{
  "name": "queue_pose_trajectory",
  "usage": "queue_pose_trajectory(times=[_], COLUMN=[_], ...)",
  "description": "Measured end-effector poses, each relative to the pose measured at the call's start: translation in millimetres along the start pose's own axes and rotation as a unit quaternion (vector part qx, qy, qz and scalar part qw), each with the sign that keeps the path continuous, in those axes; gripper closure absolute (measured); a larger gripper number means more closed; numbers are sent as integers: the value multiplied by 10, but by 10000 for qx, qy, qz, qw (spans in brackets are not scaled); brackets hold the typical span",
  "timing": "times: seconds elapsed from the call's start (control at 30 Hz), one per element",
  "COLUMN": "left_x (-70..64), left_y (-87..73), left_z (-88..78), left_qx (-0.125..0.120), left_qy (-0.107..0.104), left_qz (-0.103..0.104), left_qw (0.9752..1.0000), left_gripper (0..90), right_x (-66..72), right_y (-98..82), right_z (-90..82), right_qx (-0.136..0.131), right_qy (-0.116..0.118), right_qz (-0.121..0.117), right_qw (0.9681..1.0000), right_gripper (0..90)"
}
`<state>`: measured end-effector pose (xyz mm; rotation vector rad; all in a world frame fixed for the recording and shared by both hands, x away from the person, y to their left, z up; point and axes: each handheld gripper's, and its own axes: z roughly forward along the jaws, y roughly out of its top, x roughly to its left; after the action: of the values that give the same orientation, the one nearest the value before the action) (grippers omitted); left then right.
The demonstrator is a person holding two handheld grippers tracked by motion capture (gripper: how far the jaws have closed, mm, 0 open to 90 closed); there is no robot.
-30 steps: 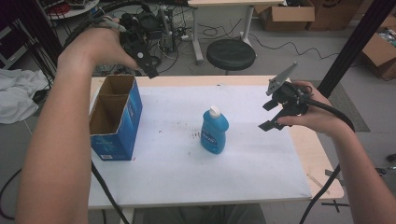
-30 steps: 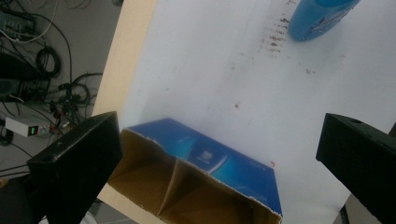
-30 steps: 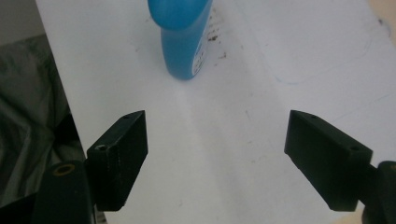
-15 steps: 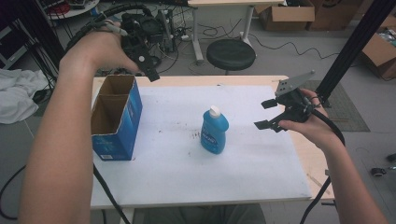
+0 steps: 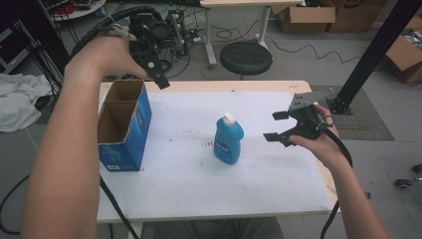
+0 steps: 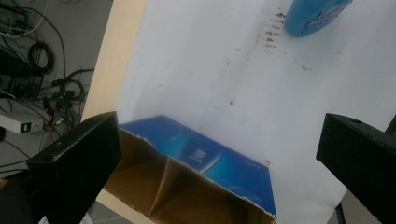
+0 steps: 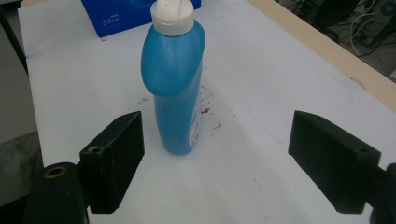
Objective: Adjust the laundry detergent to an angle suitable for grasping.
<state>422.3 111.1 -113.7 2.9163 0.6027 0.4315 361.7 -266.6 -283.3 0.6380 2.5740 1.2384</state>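
Note:
A blue bottle [image 5: 228, 139] with a white cap stands upright mid-table on the white sheet [image 5: 278, 169]. My right gripper [image 5: 274, 126] is open just right of it at bottle height, not touching. In the right gripper view the bottle [image 7: 173, 84] stands beyond the wide-apart jaws, nearer the left one. A blue cardboard box [image 5: 122, 127] with an open top and a divider sits at the table's left. My left gripper [image 5: 158, 74] hangs open in the air above the box's far end. The left gripper view looks down on the box [image 6: 201, 182] and the bottle's base [image 6: 313, 16].
A black stool [image 5: 246, 57], cables and equipment lie on the floor behind the table. A black metal post [image 5: 378, 50] rises at the right. A white cloth [image 5: 17, 107] lies left of the table. Brown stains mark the sheet near the bottle.
My right gripper has drifted left toward the bottle and sunk slightly, staying open. The left gripper has barely moved above the box.

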Motion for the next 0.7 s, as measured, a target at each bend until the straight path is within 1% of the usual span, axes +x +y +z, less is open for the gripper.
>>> queue_pose_trajectory(times=[0.47,0.5,0.7], left_x=[-4,-5,-16], left_y=[-18,-20,-23], left_z=[37,39,71], left_qx=[37,28,55], left_qy=[-45,-41,-69], left_qz=[-5,-5,-3], left_qw=[10000,10000,10000], left_gripper=[8,8,8], right_x=[84,103,144], right_y=[-74,-83,-117], right_z=[163,197,297], right_qx=[-211,-241,-252], right_qy=[82,48,80], right_qz=[28,27,22], right_qw=[9997,9997,9996], right_gripper=[189,190,191])
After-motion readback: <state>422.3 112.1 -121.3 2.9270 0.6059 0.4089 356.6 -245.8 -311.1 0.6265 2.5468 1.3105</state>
